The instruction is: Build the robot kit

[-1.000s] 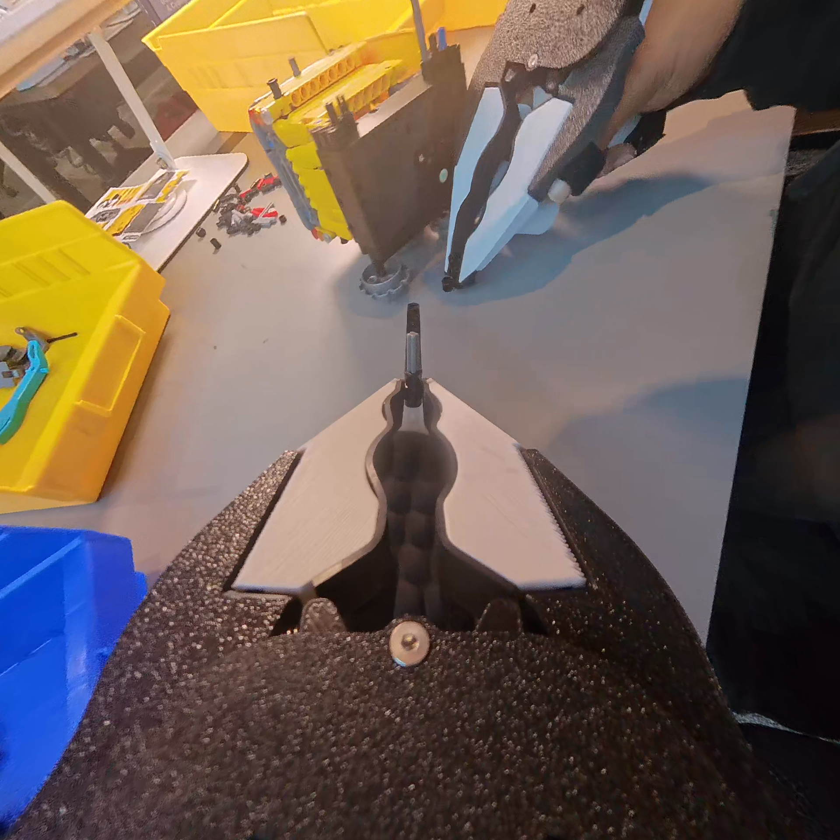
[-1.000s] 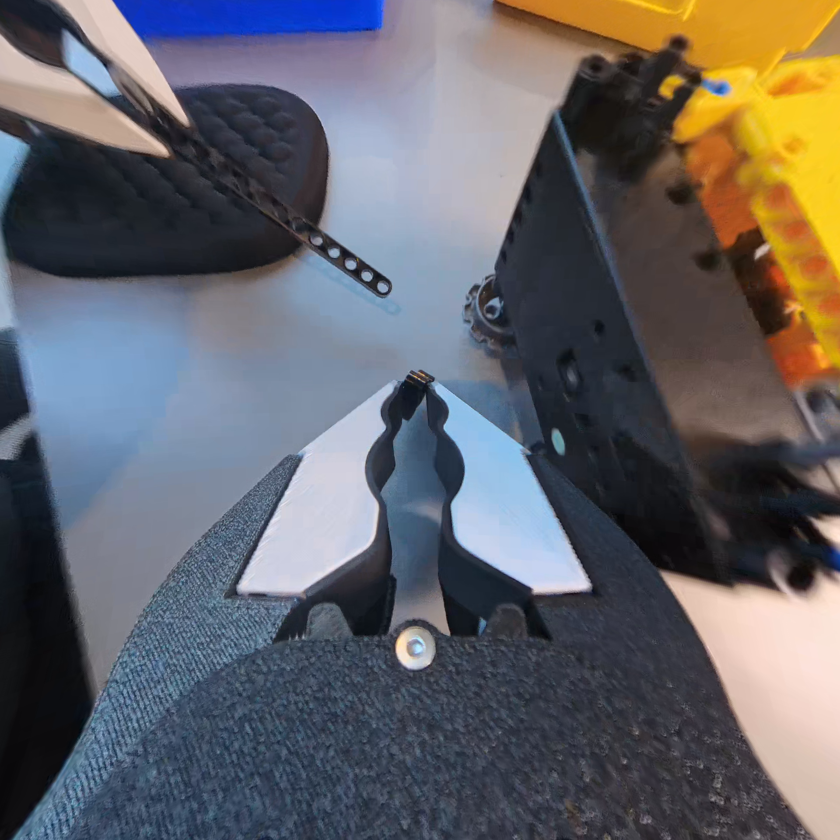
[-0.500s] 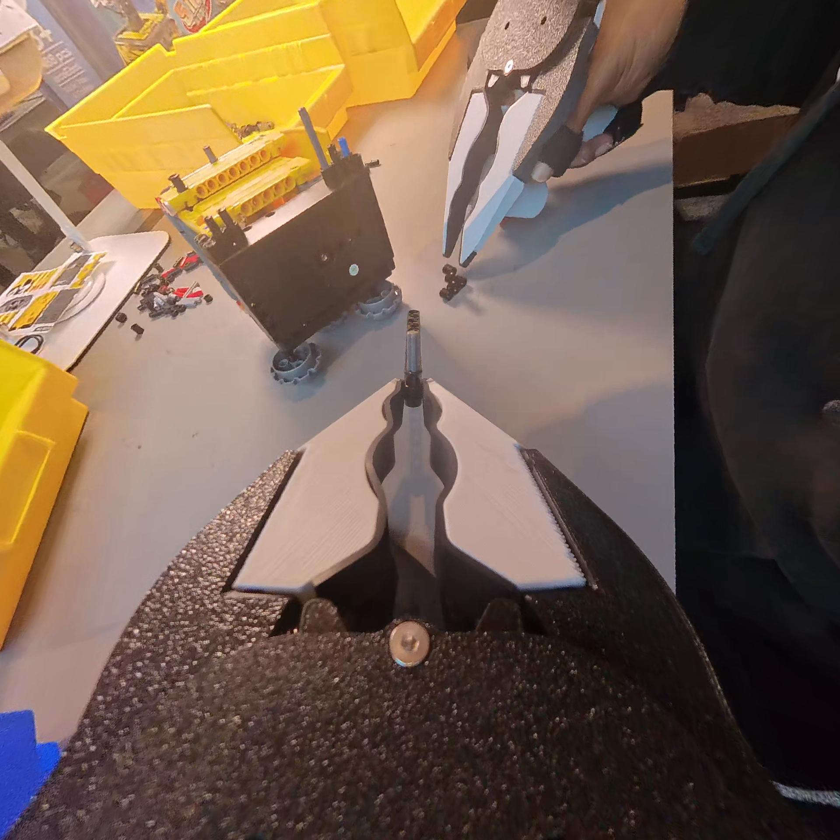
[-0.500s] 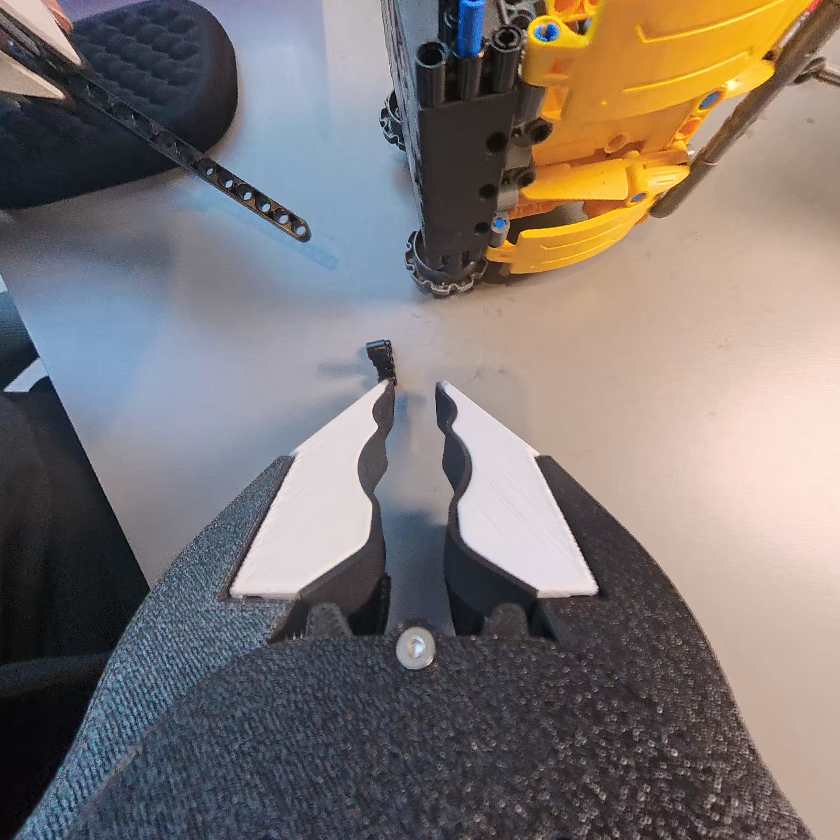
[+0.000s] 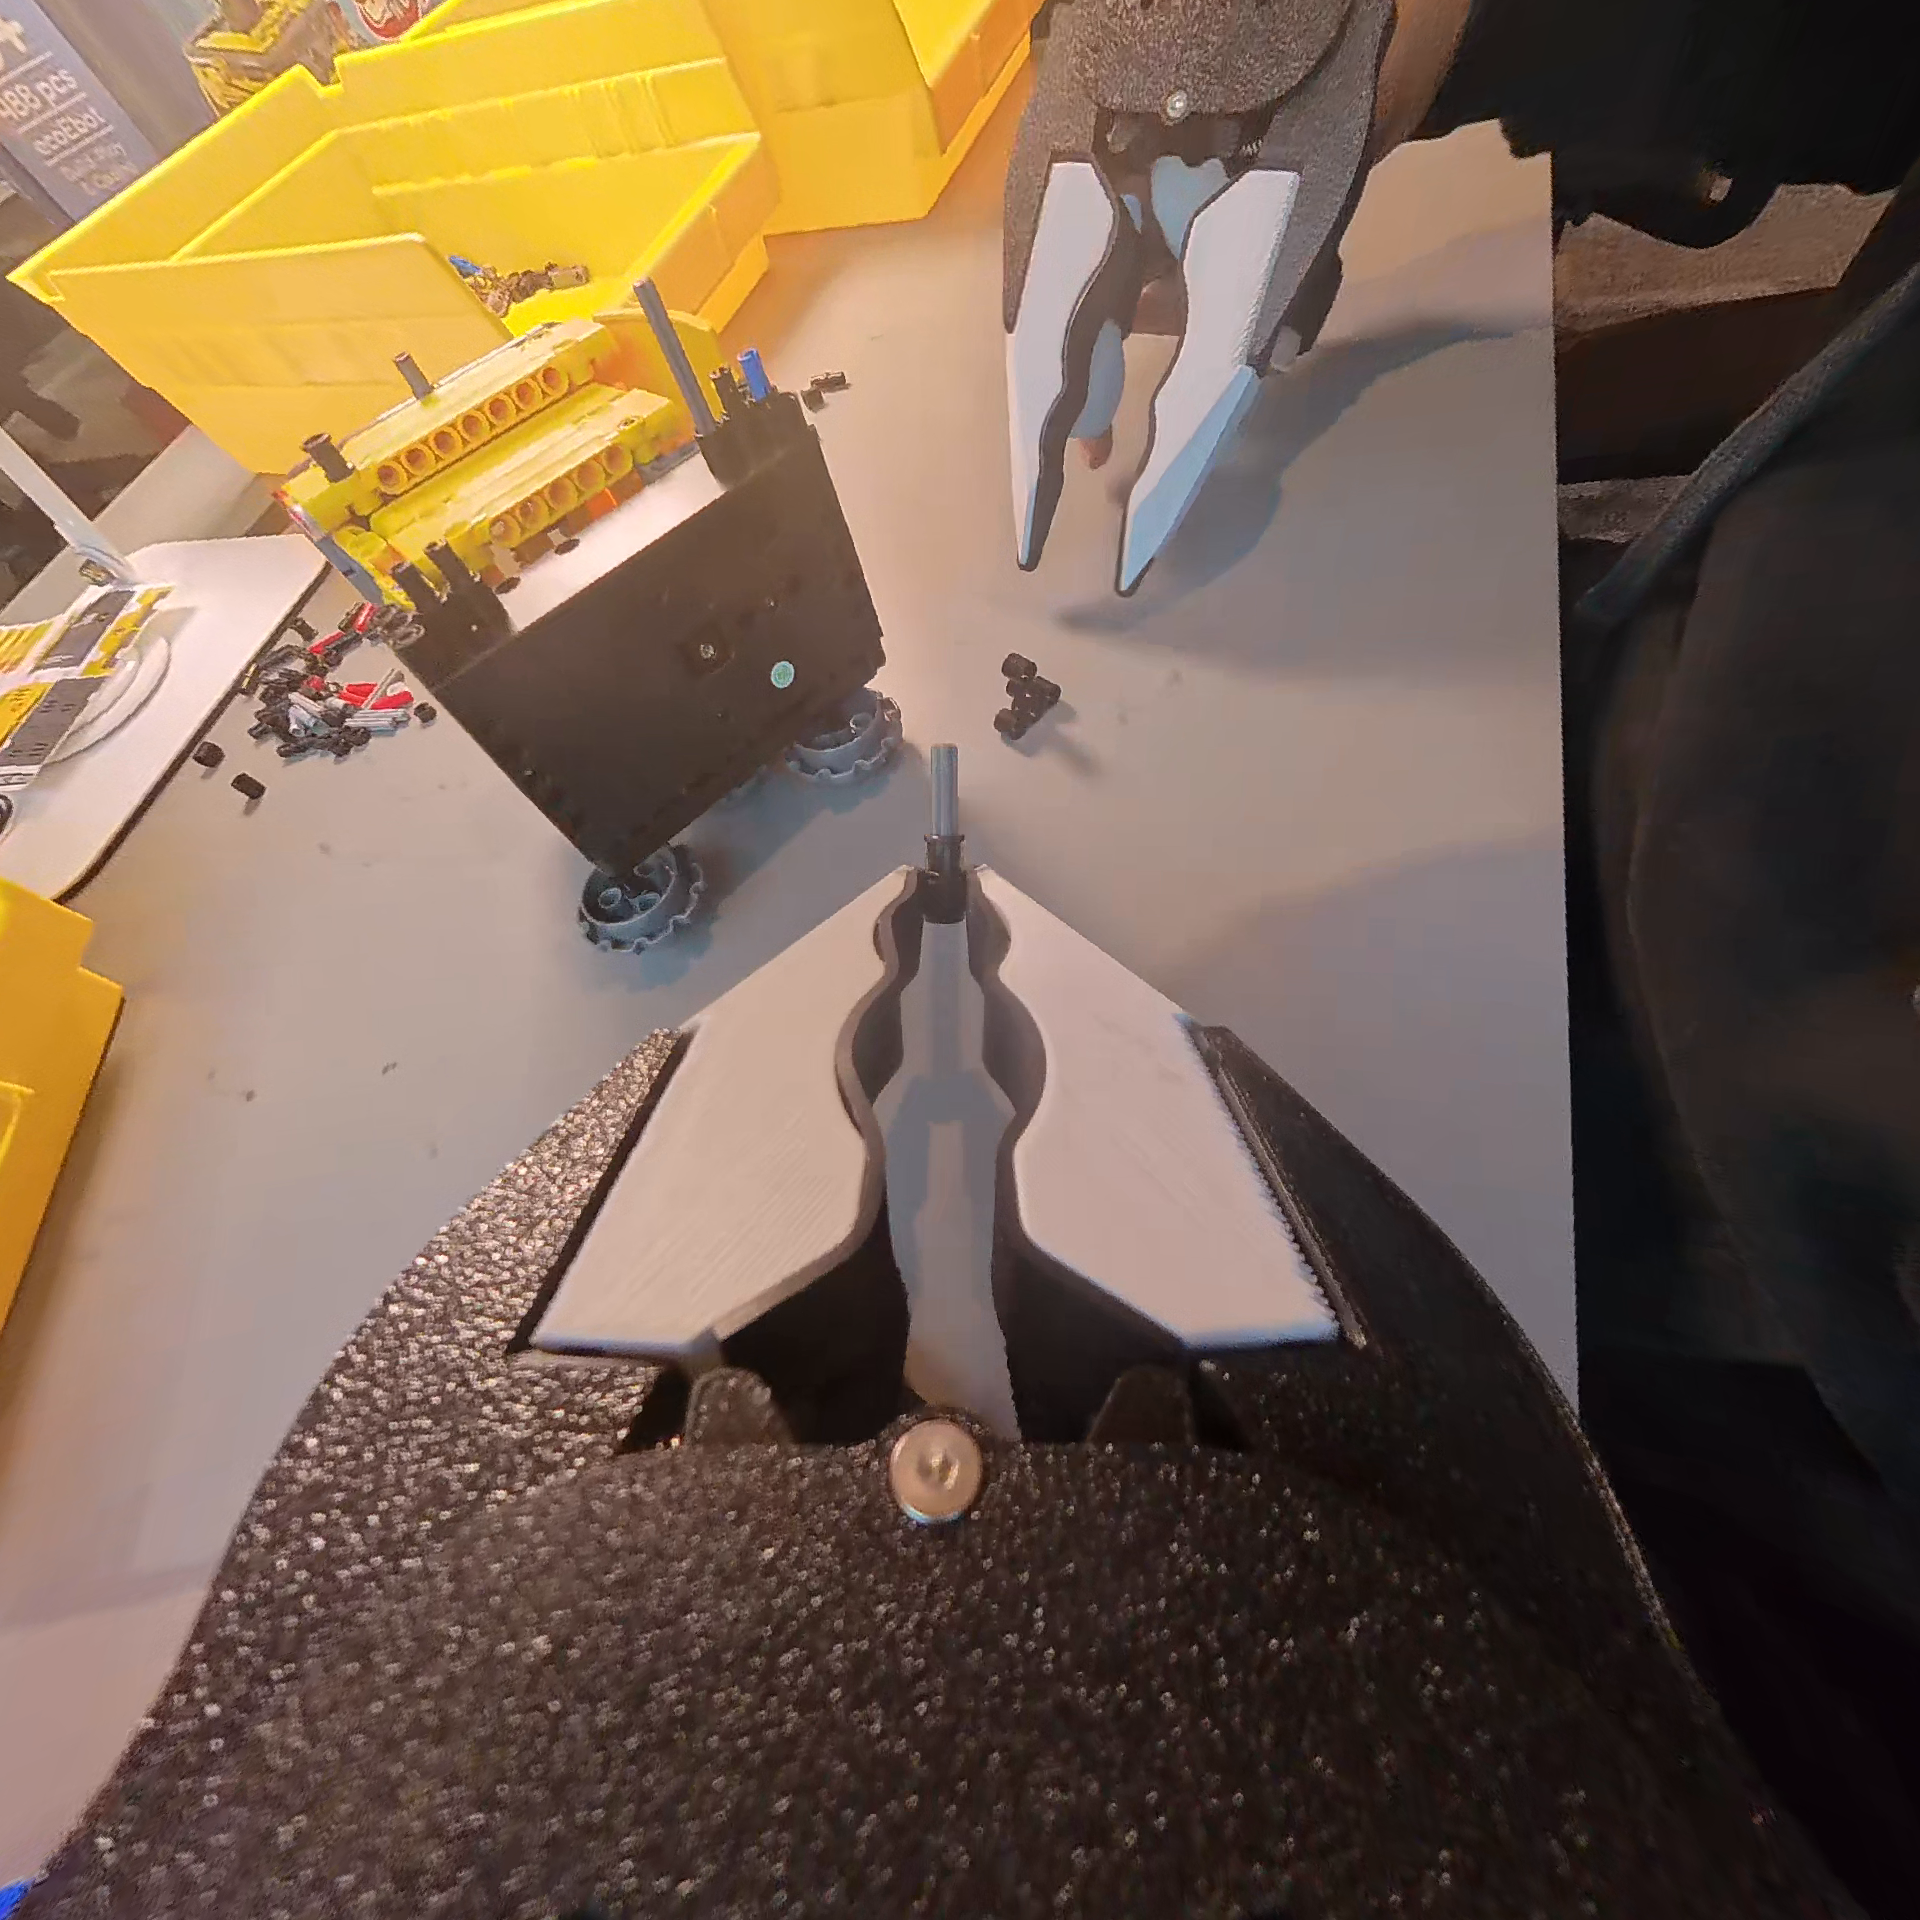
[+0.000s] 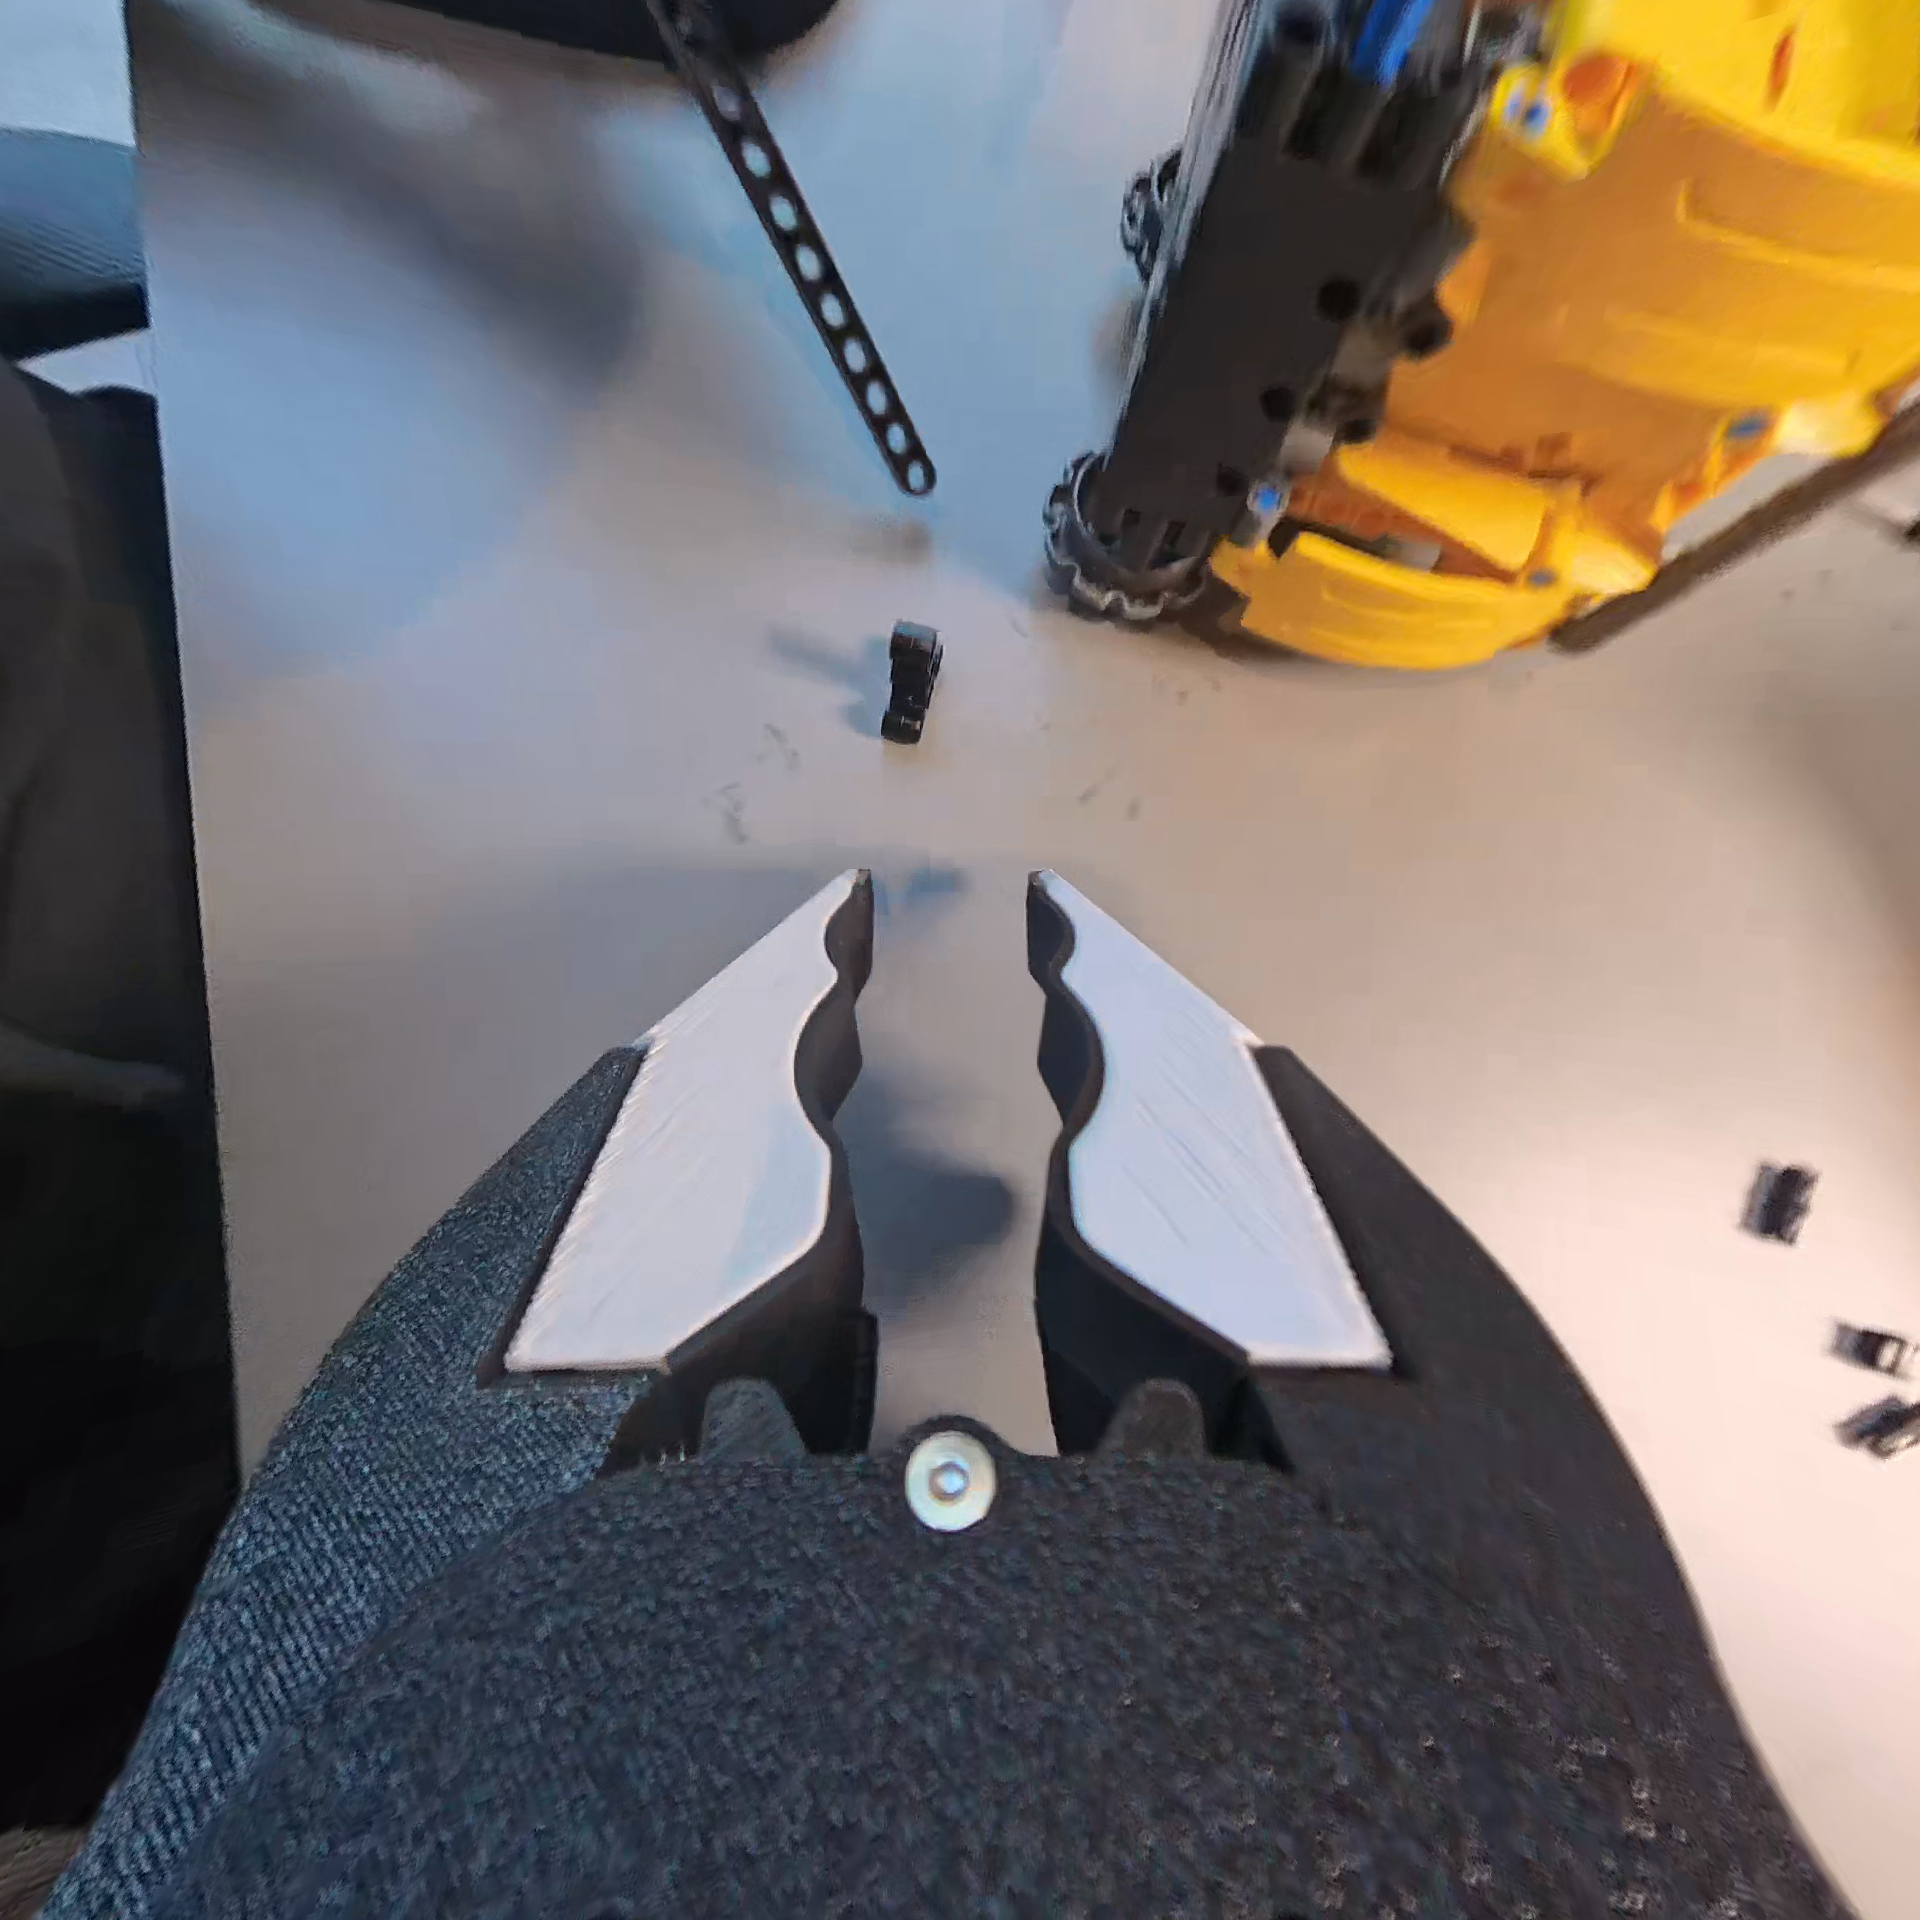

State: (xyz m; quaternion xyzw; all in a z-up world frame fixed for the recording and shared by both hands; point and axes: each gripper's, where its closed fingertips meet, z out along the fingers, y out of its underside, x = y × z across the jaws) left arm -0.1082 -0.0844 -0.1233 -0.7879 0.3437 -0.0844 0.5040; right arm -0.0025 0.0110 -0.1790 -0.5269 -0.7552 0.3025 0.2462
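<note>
Left wrist view: left tongs [image 5: 943, 883] clamped thin black beam [image 6: 805, 249] end-on; right tongs [image 6: 949, 894] gaped empty, black connector [image 6: 911, 681] at 12 o'clock. Thin grip, beam might've twisted loose.

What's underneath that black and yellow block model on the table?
The model rests on grey toothed wheels: two show at its near edge. Its black side hides whatever lies further under it.
</note>
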